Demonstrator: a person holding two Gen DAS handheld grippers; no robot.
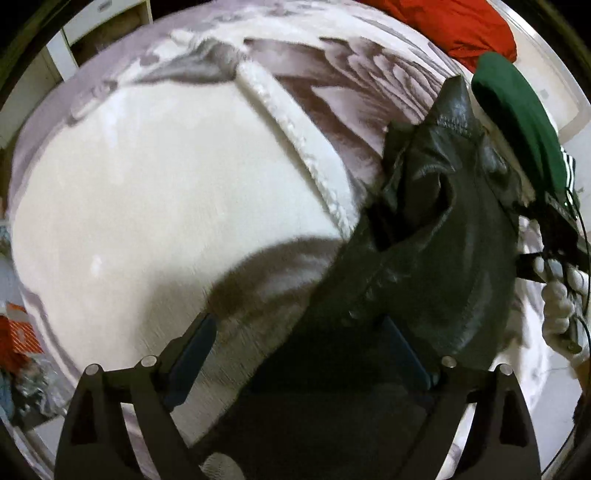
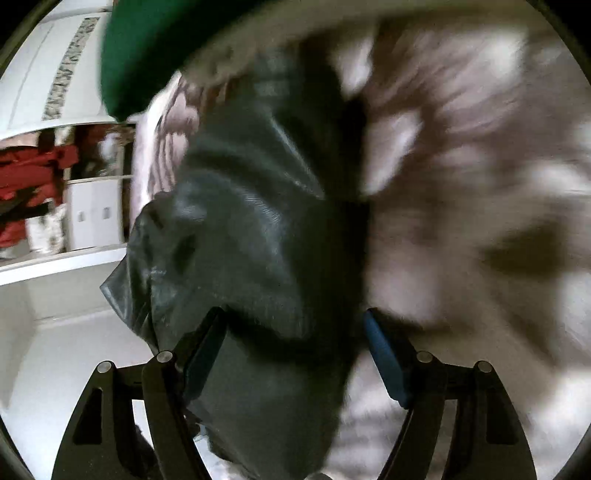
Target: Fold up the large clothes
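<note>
A dark, shiny, leather-like garment [image 1: 424, 240] lies crumpled on a bed covered by a grey-and-white patterned blanket [image 1: 351, 92]. A white fleecy piece [image 1: 147, 203] is spread to its left. My left gripper [image 1: 299, 350] stands open, pointing steeply down, with the garment's lower edge between its fingers and the left pad clear of it. In the blurred right wrist view the same dark garment [image 2: 251, 221] runs between the fingers of my right gripper [image 2: 295, 354], which is open with its blue right pad [image 2: 384, 358] bare.
A green sleeve [image 1: 517, 110] and a white-gloved hand [image 1: 557, 295] come in at the right. A red garment [image 1: 461, 26] lies at the bed's far end. White shelving [image 2: 55, 325] with red clothing [image 2: 26, 177] stands beside the bed.
</note>
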